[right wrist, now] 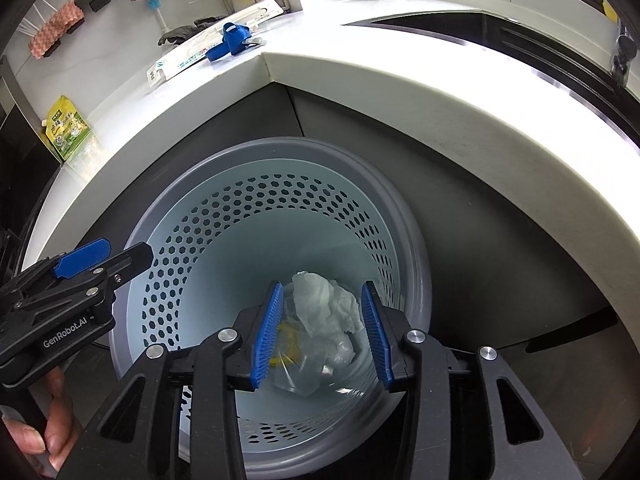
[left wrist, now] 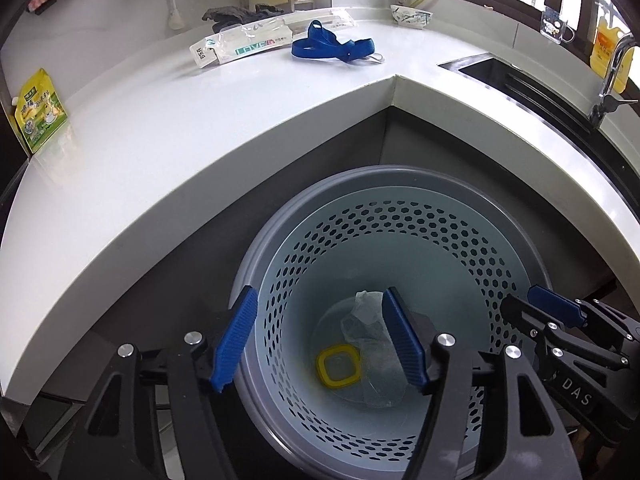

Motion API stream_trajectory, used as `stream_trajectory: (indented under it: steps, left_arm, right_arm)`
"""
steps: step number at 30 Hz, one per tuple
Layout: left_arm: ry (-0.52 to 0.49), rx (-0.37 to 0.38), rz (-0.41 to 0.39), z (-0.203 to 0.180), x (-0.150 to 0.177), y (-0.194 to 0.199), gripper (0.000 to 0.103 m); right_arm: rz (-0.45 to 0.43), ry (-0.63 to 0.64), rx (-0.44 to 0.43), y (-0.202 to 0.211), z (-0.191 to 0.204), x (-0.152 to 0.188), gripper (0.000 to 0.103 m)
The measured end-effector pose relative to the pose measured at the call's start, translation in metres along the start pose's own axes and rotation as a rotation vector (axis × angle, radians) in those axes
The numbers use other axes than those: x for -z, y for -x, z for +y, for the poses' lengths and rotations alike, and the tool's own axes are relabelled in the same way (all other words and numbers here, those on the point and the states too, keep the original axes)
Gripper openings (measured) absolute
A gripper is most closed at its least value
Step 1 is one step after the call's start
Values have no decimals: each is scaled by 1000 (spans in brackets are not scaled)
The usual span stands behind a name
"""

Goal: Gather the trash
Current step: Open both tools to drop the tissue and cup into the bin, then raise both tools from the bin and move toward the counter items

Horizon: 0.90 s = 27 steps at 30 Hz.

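A pale blue perforated bin (left wrist: pixel 400 216) with a grey rim stands on the floor in the counter's inner corner. At its bottom lie a yellow square ring (left wrist: pixel 338 372) and clear plastic wrap (left wrist: pixel 372 344). My left gripper (left wrist: pixel 320 340) hangs over the bin's mouth, open, with nothing between its blue pads. My right gripper (right wrist: pixel 322 334) is also open over the bin (right wrist: pixel 240 216). A crumpled white tissue (right wrist: pixel 324 304) shows between its pads without touching them, down inside the bin. Each gripper appears at the edge of the other's view: the right gripper (left wrist: pixel 528 304) and the left gripper (right wrist: pixel 116 256).
On the white counter (left wrist: pixel 200 120) lie a blue strap (left wrist: pixel 332 46), a long clear package (left wrist: pixel 260 40), a yellow-green pouch (left wrist: pixel 40 112) and a bowl (left wrist: pixel 410 18). A sink (left wrist: pixel 500 76) with a tap (left wrist: pixel 612 76) is at the right. A person's hand (right wrist: pixel 44 428) holds the left gripper.
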<state>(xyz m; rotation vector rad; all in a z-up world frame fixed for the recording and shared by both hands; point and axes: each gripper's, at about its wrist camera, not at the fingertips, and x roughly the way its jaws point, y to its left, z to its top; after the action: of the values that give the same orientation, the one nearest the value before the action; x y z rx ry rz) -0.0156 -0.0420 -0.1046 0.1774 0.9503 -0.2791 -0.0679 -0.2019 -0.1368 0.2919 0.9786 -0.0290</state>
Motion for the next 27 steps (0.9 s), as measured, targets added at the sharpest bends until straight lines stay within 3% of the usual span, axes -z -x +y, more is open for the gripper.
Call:
stream_trajectory:
  steps: [27]
  left_arm:
    - [-16, 14, -53, -3, -3, 18, 71]
  right_arm:
    - [-23, -11, -5, 12, -1, -3, 45]
